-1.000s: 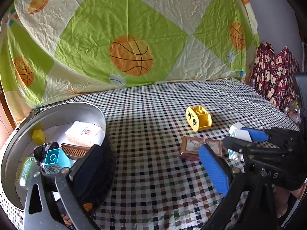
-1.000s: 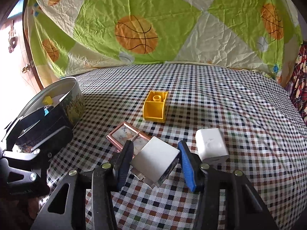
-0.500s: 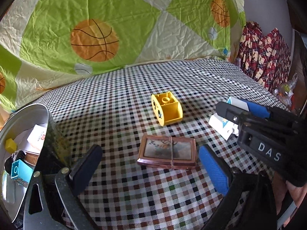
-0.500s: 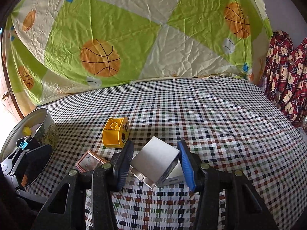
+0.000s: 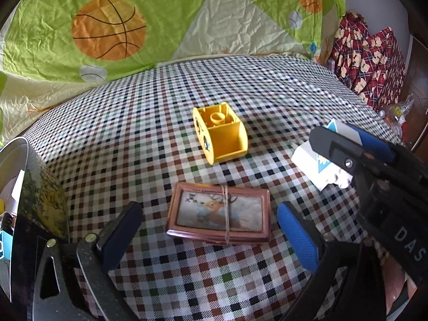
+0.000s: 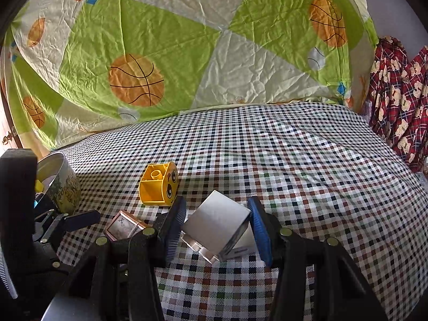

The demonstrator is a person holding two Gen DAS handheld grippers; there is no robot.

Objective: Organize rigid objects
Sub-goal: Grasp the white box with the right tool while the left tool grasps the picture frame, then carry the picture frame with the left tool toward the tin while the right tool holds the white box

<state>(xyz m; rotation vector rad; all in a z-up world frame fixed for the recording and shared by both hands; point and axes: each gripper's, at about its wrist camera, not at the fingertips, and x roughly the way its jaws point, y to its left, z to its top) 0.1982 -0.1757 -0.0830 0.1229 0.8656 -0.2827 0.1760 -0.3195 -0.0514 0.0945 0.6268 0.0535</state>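
Observation:
A brown framed picture tile (image 5: 219, 214) tied with a thin band lies flat on the checked cloth. My left gripper (image 5: 208, 234) stands open over it, one finger on each side and neither pad touching. Just beyond it lies a yellow toy block (image 5: 220, 139) with a cartoon face, tipped on its side. My right gripper (image 6: 216, 224) is shut on a white cube (image 6: 218, 220), held tilted a little above the cloth. A second white block (image 6: 244, 240) lies under it, mostly hidden.
A round metal tin (image 6: 64, 184) with several small items stands at the left, its wall (image 5: 40, 200) close beside my left fingers. A basketball-print quilt (image 6: 214, 53) rises behind the cloth. Red patterned fabric (image 6: 396, 93) hangs at the right.
My left gripper swung right, away from the tin, and came down over the picture tile, which now sits between its fingers. The right gripper turned rightward, still holding the white cube.

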